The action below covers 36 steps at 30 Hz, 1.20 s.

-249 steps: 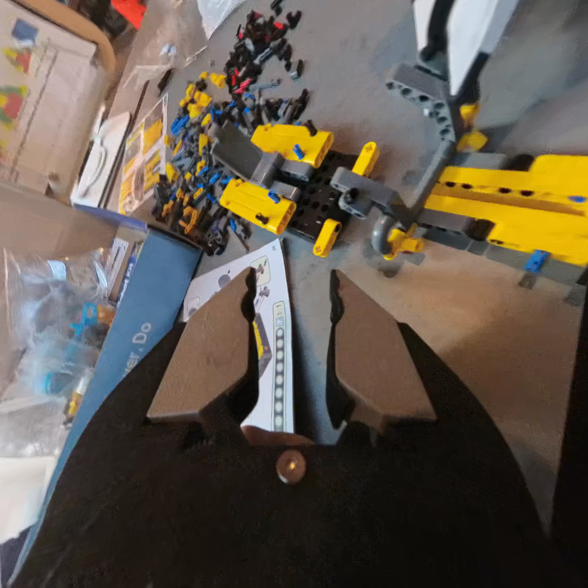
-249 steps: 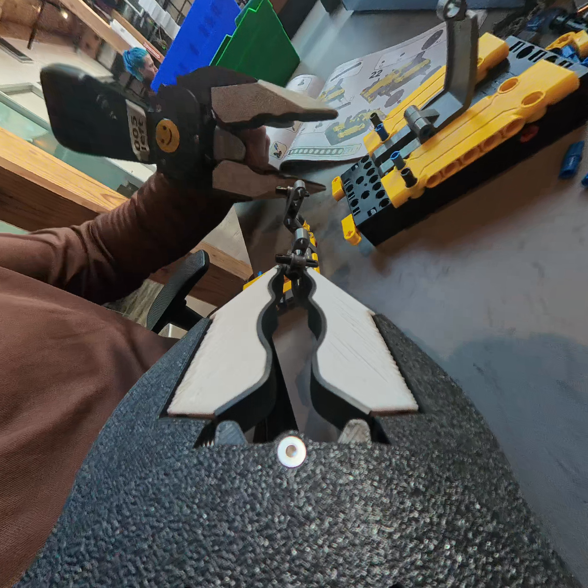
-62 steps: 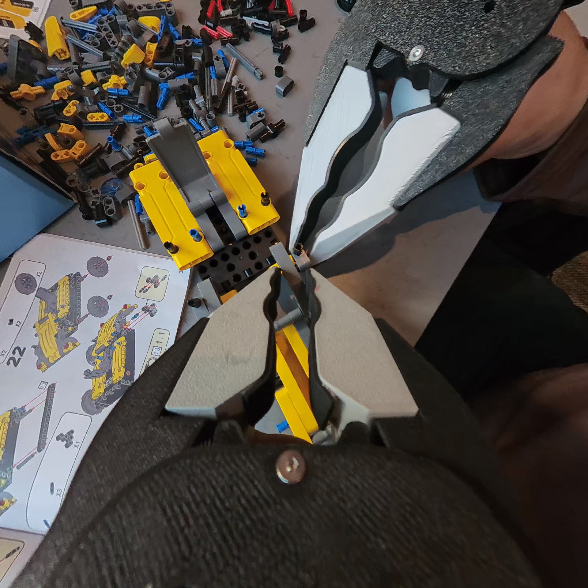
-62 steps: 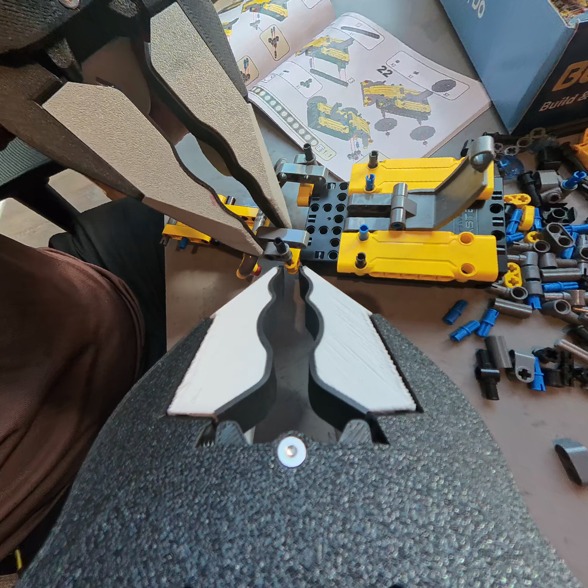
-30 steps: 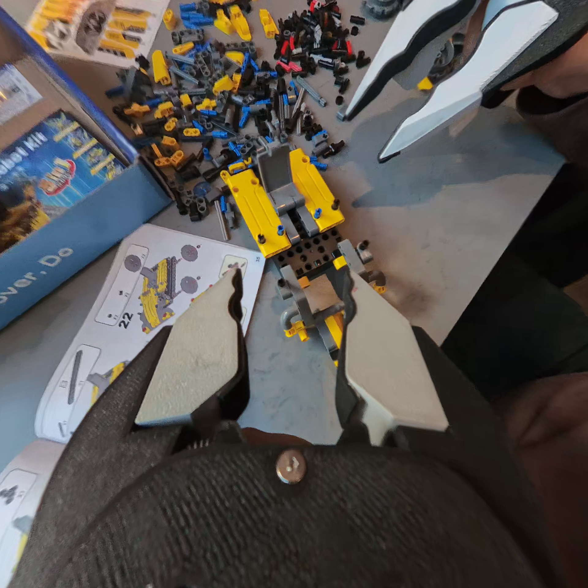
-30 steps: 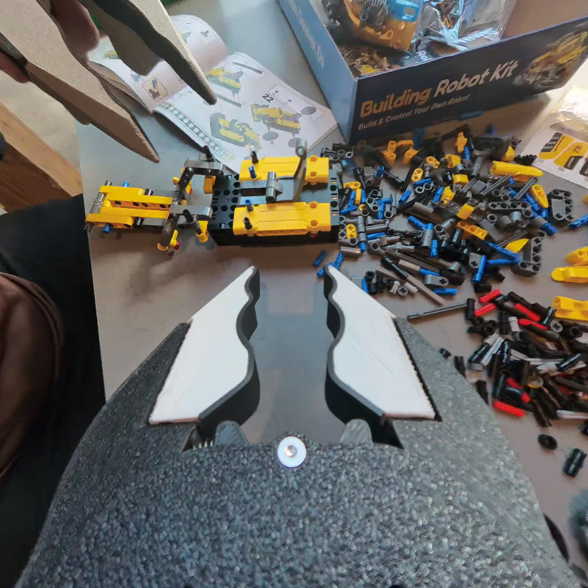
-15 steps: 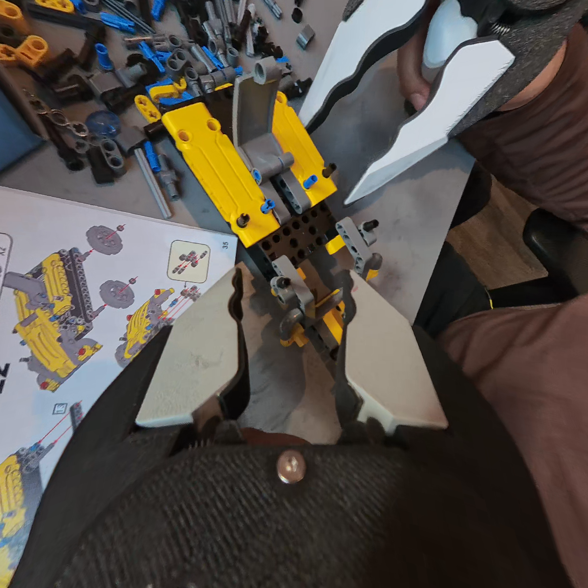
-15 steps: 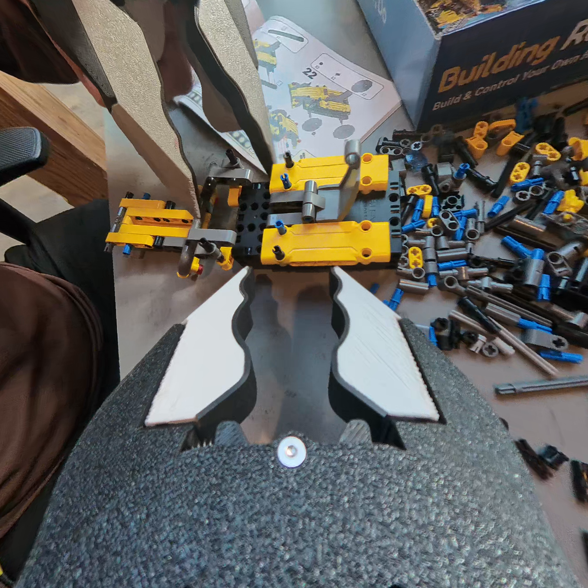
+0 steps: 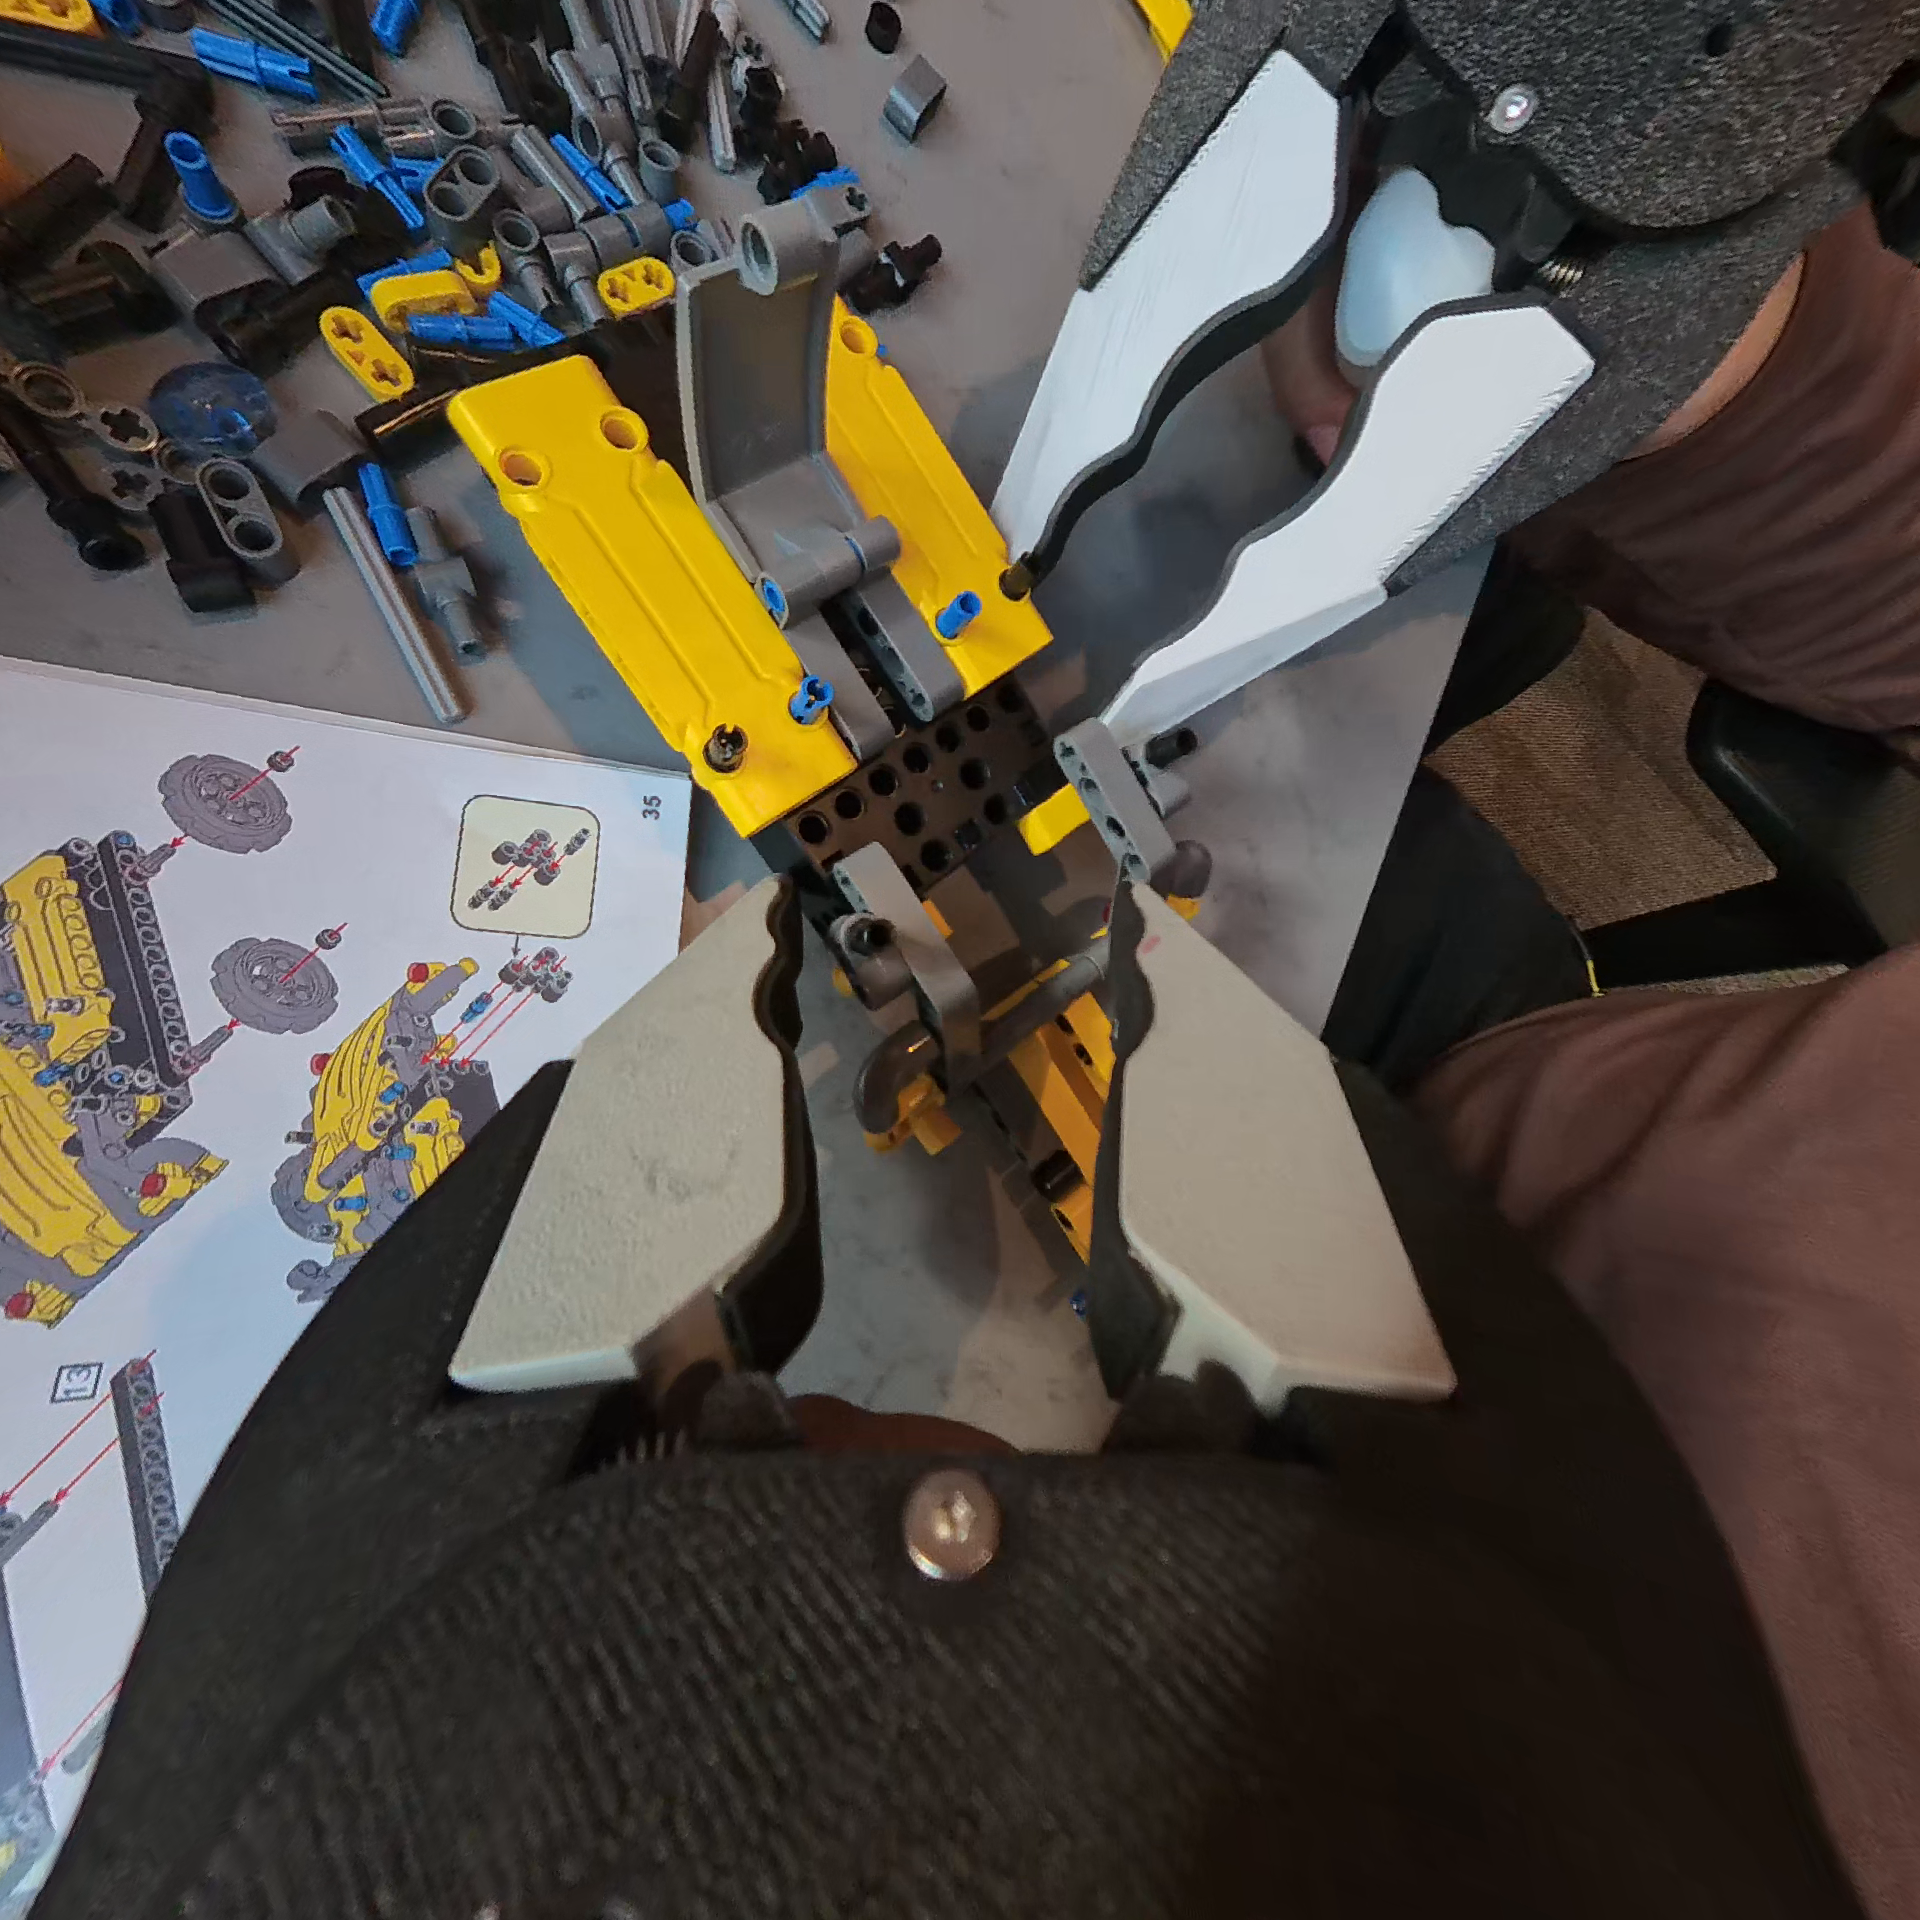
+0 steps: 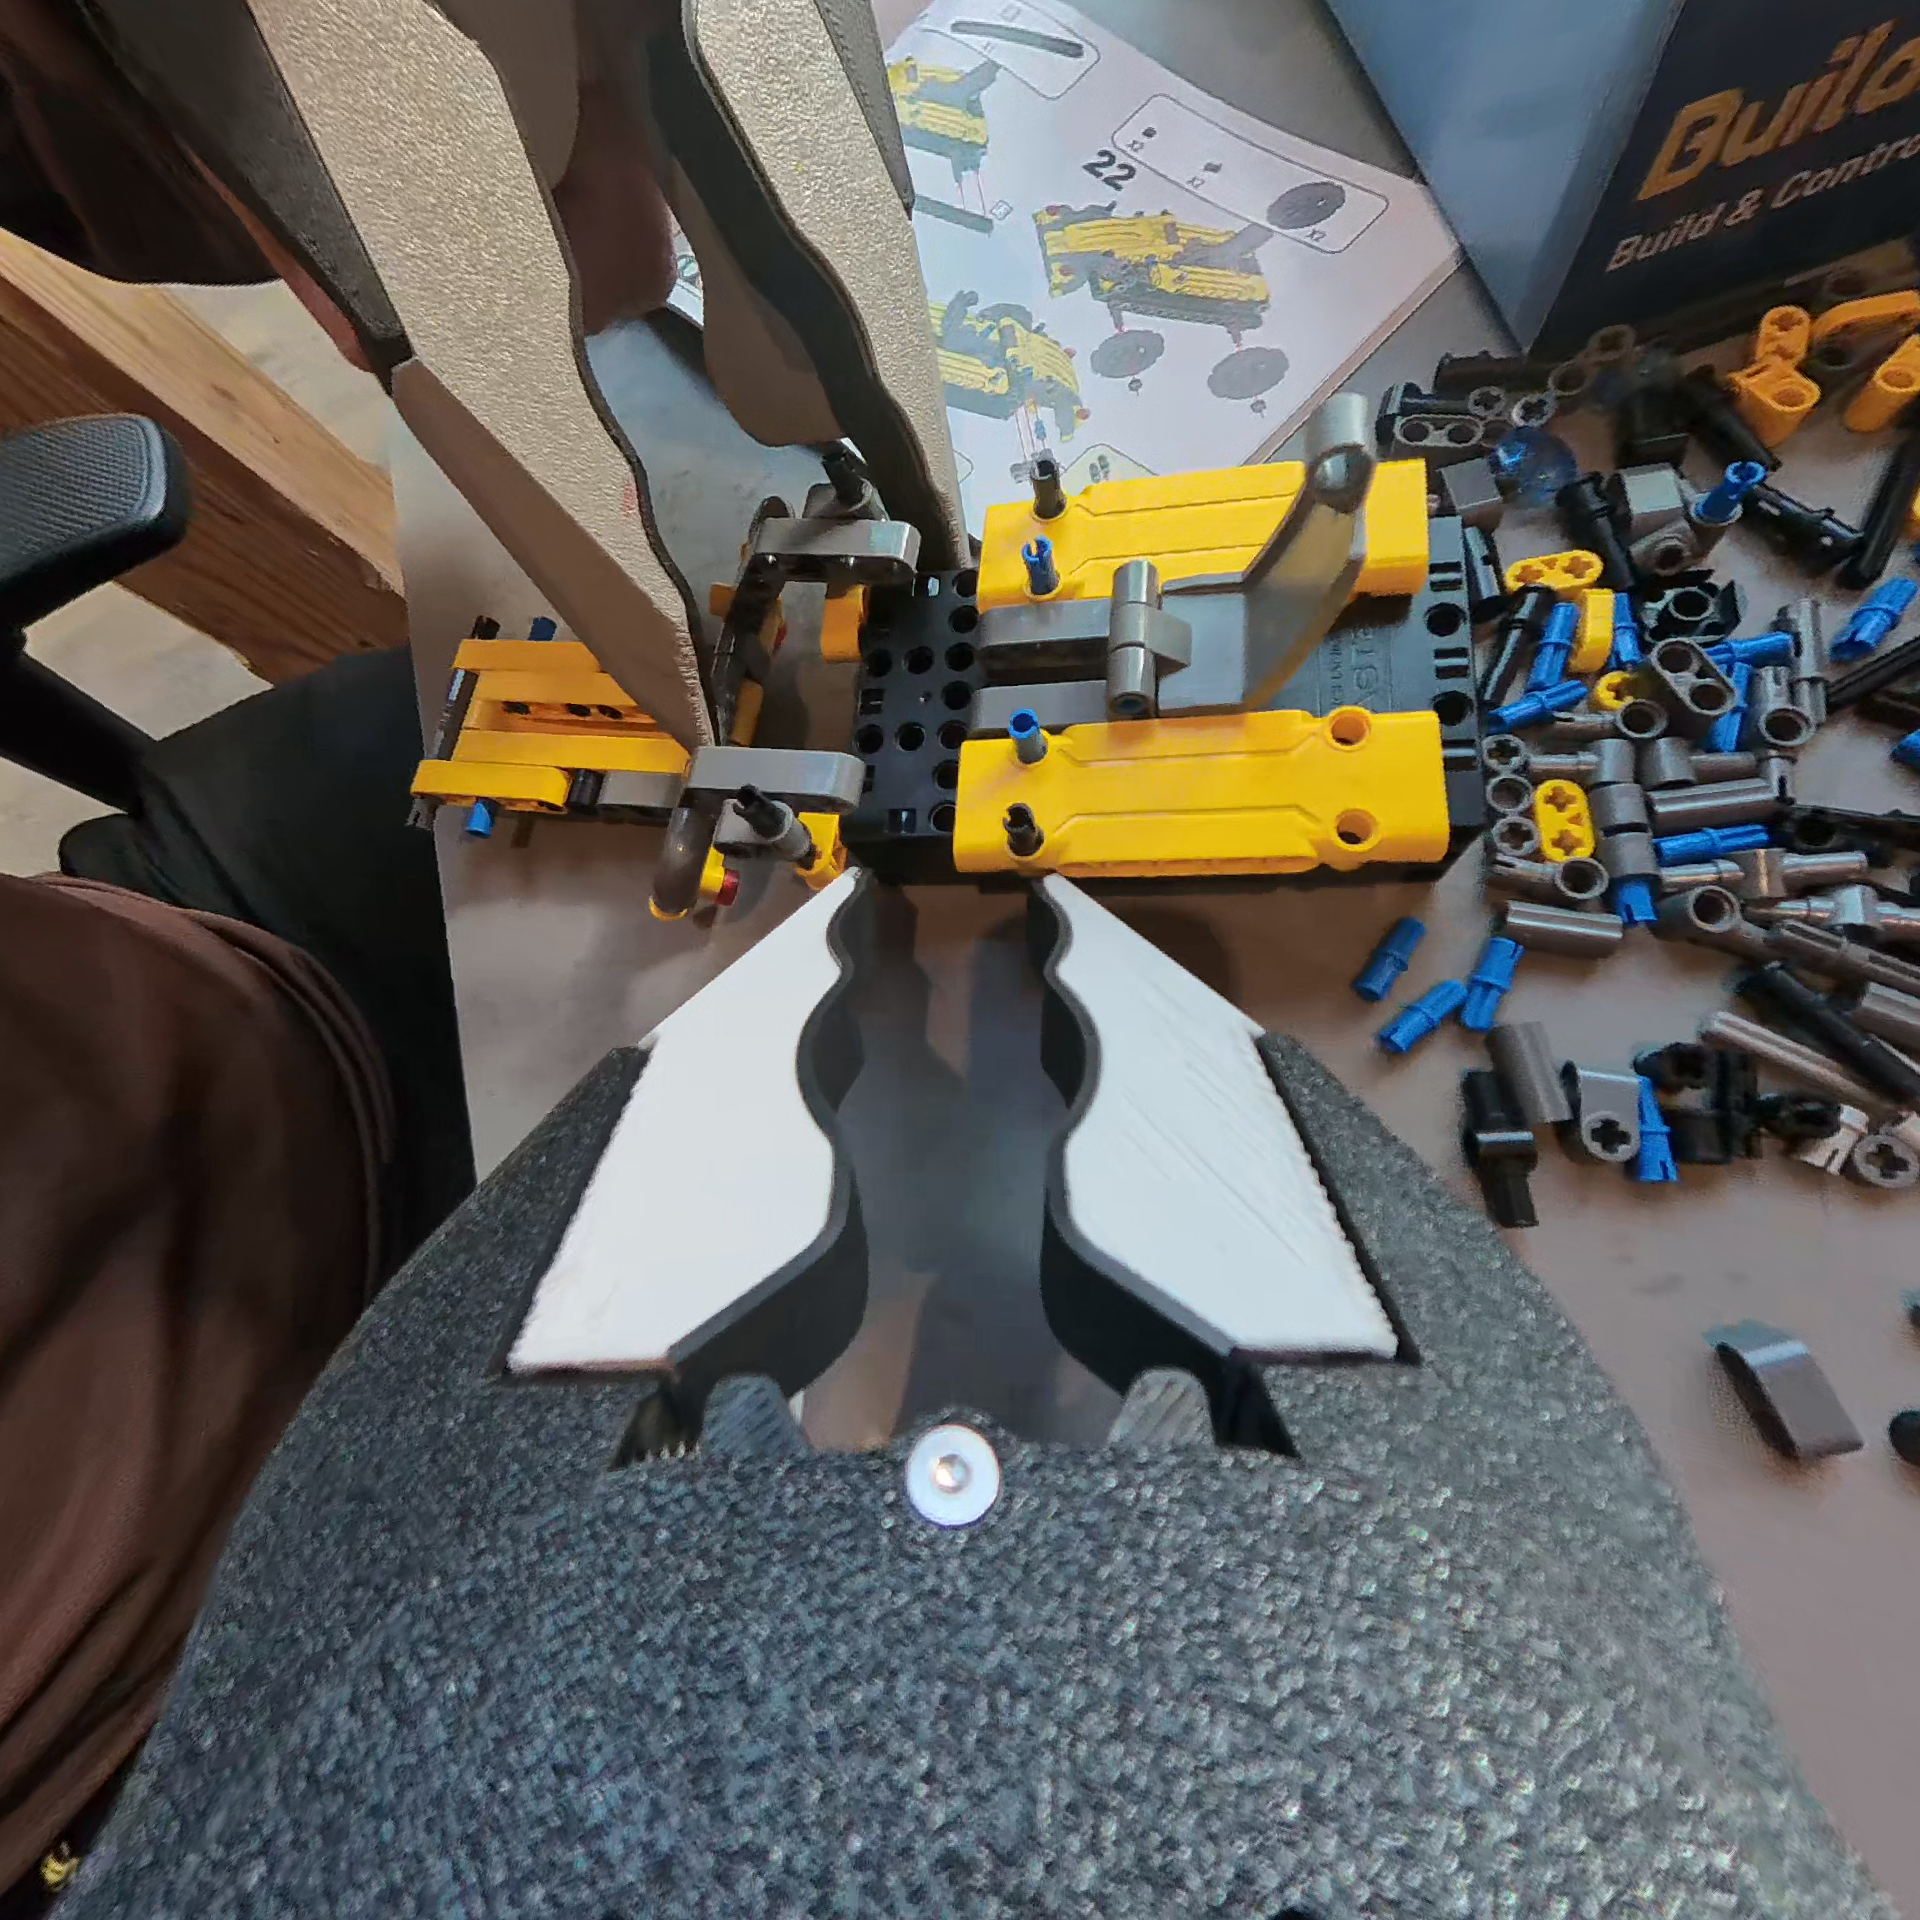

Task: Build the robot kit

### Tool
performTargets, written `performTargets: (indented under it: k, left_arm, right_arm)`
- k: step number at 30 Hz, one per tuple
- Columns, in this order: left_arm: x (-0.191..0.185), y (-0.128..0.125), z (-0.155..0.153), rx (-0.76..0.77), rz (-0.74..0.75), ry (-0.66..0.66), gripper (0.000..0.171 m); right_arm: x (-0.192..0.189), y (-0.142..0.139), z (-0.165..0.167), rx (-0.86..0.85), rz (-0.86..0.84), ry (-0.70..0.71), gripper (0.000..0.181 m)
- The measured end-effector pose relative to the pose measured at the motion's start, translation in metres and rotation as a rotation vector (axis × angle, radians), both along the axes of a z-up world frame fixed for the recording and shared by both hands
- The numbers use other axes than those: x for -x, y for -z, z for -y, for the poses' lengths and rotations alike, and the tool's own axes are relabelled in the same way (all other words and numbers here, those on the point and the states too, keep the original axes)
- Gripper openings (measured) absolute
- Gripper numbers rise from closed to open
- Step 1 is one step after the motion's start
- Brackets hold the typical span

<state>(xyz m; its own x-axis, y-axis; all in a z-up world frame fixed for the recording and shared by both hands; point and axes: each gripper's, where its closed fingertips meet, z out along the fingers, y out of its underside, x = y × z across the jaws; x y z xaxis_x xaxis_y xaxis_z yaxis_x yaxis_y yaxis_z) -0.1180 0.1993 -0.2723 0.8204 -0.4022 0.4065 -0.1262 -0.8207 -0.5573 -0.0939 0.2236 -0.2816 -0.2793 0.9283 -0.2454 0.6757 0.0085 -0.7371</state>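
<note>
The left gripper (image 9: 951,940) is spreading its fingers wide around the yellow arm assembly (image 10: 551,738), whose long axis is running between them; the right gripper (image 10: 945,894), half-open and empty, is hovering just before the black base (image 10: 909,717).

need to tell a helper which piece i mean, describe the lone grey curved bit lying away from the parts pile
Start at the yellow and black model on the grey table, then go past the loose parts pile toward the table's near right. The small grey curved piece lies there alone, smooth and hole-free, unlike the pinned connectors nearby.
</note>
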Motion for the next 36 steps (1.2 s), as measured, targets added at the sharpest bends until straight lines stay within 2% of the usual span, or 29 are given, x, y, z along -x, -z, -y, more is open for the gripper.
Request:
performTargets:
  k: [9, 12, 15, 18, 21, 25, 29, 33, 36]
  left_arm:
    - [0.002, 0.001, 0.005, -0.004, 0.013, -0.007, 0.055]
    - [0.010, 0.000, 0.006, -0.024, 0.001, -0.029, 0.055]
    - [0.019, -0.005, 0.011, -0.050, -0.021, -0.052, 0.056]
    - [0.025, -0.009, 0.016, -0.081, -0.040, -0.079, 0.056]
    - [0.025, -0.012, 0.018, -0.087, -0.009, -0.096, 0.055]
    - [0.025, -0.011, 0.018, -0.084, -0.010, -0.096, 0.055]
    - [0.021, -0.012, 0.016, -0.094, -0.003, -0.083, 0.055]
    - [0.021, -0.011, 0.016, -0.102, -0.004, -0.080, 0.055]
    - [0.024, -0.011, 0.016, -0.103, -0.004, -0.080, 0.056]
  right_arm:
    - [-0.012, 0.007, 0.007, -0.073, 0.045, -0.020, 0.028]
    - [-0.033, 0.003, -0.031, -0.185, 0.067, 0.054, 0.028]
    - [-0.045, -0.009, -0.067, -0.181, 0.056, 0.140, 0.023]
    - [-0.033, -0.016, -0.060, -0.109, 0.030, 0.085, 0.013]
    - [-0.018, 0.002, -0.057, -0.158, 0.088, 0.042, 0.011]
    - [-0.001, 0.010, -0.077, -0.227, 0.099, 0.063, 0.000]
    - [0.008, 0.011, -0.102, -0.212, 0.116, 0.107, 0.002]
    - [-0.006, -0.006, -0.107, -0.207, 0.094, 0.087, 0.000]
    - [-0.028, -0.021, -0.090, -0.162, 0.075, -0.017, 0.000]
